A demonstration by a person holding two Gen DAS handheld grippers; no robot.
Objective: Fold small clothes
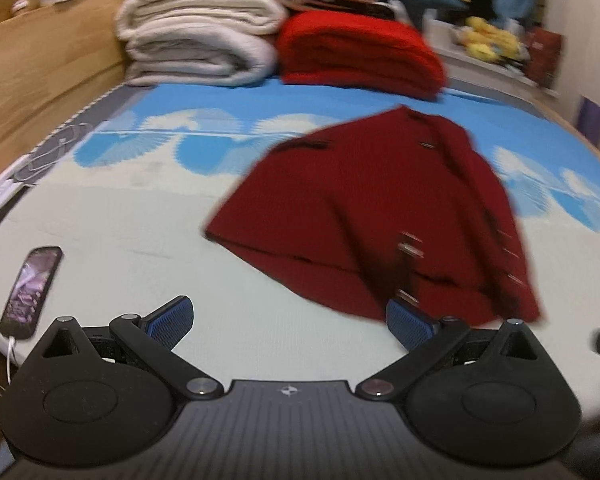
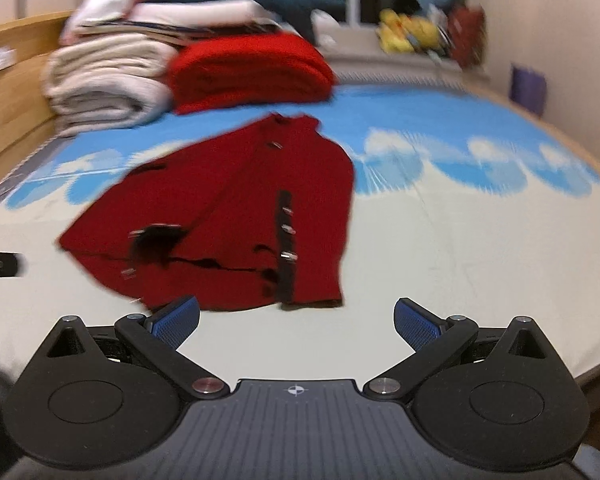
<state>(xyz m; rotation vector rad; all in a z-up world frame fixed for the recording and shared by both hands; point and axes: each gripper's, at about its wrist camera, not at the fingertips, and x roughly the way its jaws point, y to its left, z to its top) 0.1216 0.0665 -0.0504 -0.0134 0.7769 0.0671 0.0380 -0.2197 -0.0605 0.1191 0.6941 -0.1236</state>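
1. Left wrist view. Your left gripper (image 1: 290,322) hangs over the pale part of the bed cover (image 1: 120,220) with its jaws spread wide and nothing between the blue pads (image 1: 176,318). The dark red cardigan (image 1: 376,208) lies rumpled on the cover ahead and to the right. Its near hem comes just up to the right-hand pad; whether it touches, you cannot tell through the blur. A phone (image 1: 30,290) on a cable lies at the left edge of the bed. Folded blankets (image 1: 196,36) and a folded red knit (image 1: 360,52) are stacked at the far end, well apart from the work.

2. Right wrist view. Your right gripper (image 2: 298,320) is likewise released and empty, jaws wide. The cardigan (image 2: 228,208) lies ahead and left of centre, button placket (image 2: 286,244) facing up, one side flopped over and the hem uneven. The near hem sits just beyond the left pad.

3. Judgement of step. The fold looks not yet begun; the garment is unsquared and neither claw holds it. You appear to be at the approach.

4. Next move calls for: one claw on each near hem corner, pinching a single layer cleanly, then drawing the garment flat before any fold. Keep clear of the phone cable.
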